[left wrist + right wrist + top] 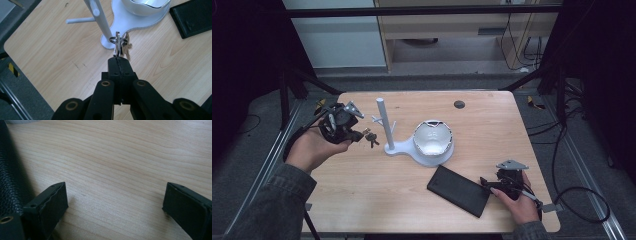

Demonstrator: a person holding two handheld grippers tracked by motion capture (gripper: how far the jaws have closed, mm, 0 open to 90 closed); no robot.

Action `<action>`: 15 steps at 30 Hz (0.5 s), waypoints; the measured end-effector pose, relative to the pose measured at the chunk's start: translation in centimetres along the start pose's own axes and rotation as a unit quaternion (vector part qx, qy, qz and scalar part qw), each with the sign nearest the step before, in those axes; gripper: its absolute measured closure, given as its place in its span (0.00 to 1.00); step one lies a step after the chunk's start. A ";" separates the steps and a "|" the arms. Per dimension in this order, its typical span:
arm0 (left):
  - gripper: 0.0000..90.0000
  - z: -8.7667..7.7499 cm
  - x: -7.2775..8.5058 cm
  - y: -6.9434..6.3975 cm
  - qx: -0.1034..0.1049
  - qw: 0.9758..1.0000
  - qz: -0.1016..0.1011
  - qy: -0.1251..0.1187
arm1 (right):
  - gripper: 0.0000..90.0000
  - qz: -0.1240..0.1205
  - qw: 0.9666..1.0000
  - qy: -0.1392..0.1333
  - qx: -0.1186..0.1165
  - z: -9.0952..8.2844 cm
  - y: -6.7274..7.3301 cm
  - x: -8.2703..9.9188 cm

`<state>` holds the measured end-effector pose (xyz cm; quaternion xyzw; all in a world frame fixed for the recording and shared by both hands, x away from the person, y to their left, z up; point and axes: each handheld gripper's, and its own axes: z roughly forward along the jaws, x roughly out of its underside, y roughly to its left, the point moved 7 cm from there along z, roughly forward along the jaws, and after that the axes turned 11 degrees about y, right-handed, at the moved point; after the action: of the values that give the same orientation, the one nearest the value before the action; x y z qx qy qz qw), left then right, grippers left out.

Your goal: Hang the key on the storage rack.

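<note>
Overall, the wooden table (377, 200) carries four items, listed from largest down. A white stand (412, 149) sits near the table's centre: a flat base with an upright post (384, 122) at its left end, with short pegs projecting from the post. A white bowl (432, 137) rests on the right part of that base. A black leather wallet (459, 190) lies flat, toward the near edge, right of centre, apart from the stand.

The left gripper (357, 135), held in the person's left hand (314, 147), is above the table just left of the post. Its jaws are pressed together on a bunch of keys (121, 45); the key ring and keys hang from the jaw tips beside the foot of the post, clear of the pegs.

The right gripper (487, 182), held in the right hand (522, 202), rests low at the table's near right, just beside the wallet's right end. Its jaws stand wide apart with only bare wood between them; the wallet's edge (10, 177) lies outside the left jaw.
</note>
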<state>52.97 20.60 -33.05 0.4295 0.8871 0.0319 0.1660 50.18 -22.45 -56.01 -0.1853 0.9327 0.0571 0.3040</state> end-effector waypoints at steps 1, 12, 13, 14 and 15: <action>1.00 -0.1 -0.2 0.2 -0.004 1.000 -0.001 0.003 | 0.06 0.000 1.000 0.000 0.000 0.0 0.0 0.0; 1.00 -0.2 -1.6 1.8 -0.007 1.000 -0.018 0.013 | 0.06 -0.004 1.000 0.000 -0.002 0.0 0.1 0.0; 1.00 -0.2 -1.7 1.8 -0.006 1.000 -0.019 0.011 | 0.05 -0.005 1.000 0.000 -0.001 0.0 0.1 0.0; 1.00 -0.2 -1.8 1.8 -0.008 1.000 -0.018 0.010 | 0.05 -0.004 1.000 0.000 -0.002 0.0 0.1 0.0; 1.00 -0.2 -1.8 1.8 -0.008 1.000 -0.018 0.010 | 0.05 -0.004 1.000 0.000 -0.002 0.0 0.1 0.0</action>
<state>55.28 20.33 -32.00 0.4118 0.8960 0.0403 0.1611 50.19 -22.36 -56.04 -0.1895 0.9320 0.0573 0.3037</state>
